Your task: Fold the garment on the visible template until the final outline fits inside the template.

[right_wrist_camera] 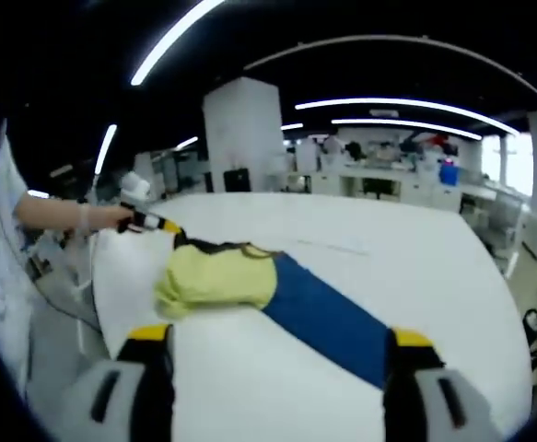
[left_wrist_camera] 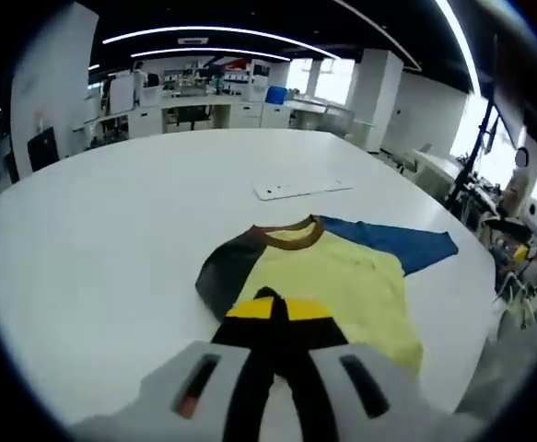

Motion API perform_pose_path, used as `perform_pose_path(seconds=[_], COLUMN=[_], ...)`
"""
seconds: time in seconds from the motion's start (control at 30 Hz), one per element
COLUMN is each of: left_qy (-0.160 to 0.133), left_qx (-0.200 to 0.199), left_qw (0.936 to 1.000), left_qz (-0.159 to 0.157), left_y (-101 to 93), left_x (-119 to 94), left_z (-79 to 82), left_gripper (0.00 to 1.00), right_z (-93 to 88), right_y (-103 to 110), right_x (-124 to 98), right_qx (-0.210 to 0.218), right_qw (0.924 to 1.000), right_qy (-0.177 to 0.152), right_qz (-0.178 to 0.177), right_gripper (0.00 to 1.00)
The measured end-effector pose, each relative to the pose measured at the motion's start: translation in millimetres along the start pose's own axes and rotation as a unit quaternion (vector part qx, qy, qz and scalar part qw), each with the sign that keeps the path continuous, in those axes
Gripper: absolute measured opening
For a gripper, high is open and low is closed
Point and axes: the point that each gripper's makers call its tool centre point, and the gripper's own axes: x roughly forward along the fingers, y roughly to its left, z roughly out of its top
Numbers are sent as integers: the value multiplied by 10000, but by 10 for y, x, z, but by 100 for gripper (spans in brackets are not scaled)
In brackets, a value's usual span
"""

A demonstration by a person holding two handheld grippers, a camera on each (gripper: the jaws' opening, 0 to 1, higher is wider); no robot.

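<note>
Left gripper (left_wrist_camera: 273, 308): jaws together, yellow tips meeting just above the near hem of the shirt (left_wrist_camera: 328, 276); whether cloth sits between them, cannot tell. Right gripper (right_wrist_camera: 277, 345): jaws wide apart, straddling the end of the blue sleeve (right_wrist_camera: 328, 318) without touching it.

Shirt lying on the white table (left_wrist_camera: 111, 239), near its edge: yellow body, brown collar (left_wrist_camera: 291, 235), one dark sleeve (left_wrist_camera: 227, 267), one blue sleeve stretched out flat. Body bunched up in the right gripper view. Flat white sheet (left_wrist_camera: 300, 189) farther back on the table, well apart from the shirt. Hand (right_wrist_camera: 111, 216) at the table's far left edge, beside the left gripper.
</note>
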Motion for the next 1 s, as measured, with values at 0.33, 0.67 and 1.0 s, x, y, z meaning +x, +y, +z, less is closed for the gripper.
perform_pose_path(seconds=[0.33, 0.67, 1.0], left_qy=[-73, 66, 480], left_qx=[105, 395, 595], left_qw=[9996, 9959, 9913], left_qz=[-266, -816, -1073], left_y=[-287, -864, -1144], left_x=[114, 516, 825], left_z=[124, 167, -128], left_gripper=[0, 0, 0], right_z=[-89, -179, -285], right_y=[40, 57, 49], right_x=[82, 132, 217], right_qx=[112, 174, 432], right_qw=[9999, 9996, 9989], right_qy=[10, 107, 90], right_qz=[128, 195, 156], right_gripper=[94, 94, 94])
